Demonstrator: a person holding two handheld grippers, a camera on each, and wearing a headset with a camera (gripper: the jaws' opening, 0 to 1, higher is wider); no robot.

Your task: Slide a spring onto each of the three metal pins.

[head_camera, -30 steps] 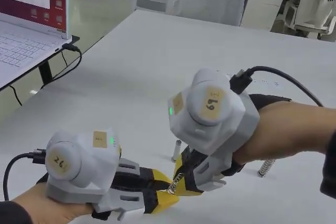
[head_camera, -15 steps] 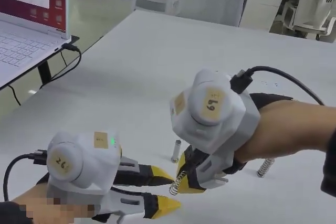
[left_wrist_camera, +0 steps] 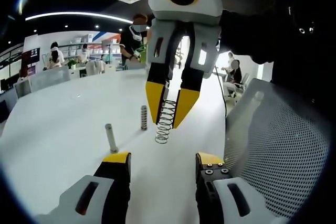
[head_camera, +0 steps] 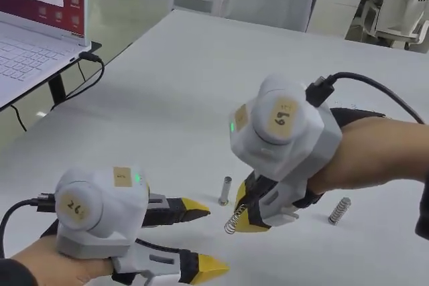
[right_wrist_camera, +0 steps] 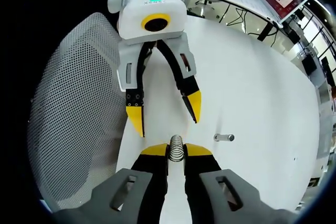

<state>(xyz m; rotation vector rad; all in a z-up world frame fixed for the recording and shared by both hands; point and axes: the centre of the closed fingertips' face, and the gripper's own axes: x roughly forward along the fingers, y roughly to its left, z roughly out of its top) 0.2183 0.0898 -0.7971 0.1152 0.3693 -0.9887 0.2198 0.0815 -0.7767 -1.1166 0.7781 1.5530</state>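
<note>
White table (head_camera: 201,85), spring (head_camera: 234,218) in right gripper (right_wrist_camera: 177,151)

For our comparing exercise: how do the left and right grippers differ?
The left gripper is open and empty; the right gripper is shut on a spring. The left gripper lies nearly level; the right gripper tilts downward. Both have yellow-tipped jaws.

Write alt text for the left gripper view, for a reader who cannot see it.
The right gripper reaches down from the top, its yellow-tipped jaws shut on a spring over a white table. A bare metal pin stands upright to the left, with a second spring beyond it. The left gripper holds its jaws open at the bottom.
</note>
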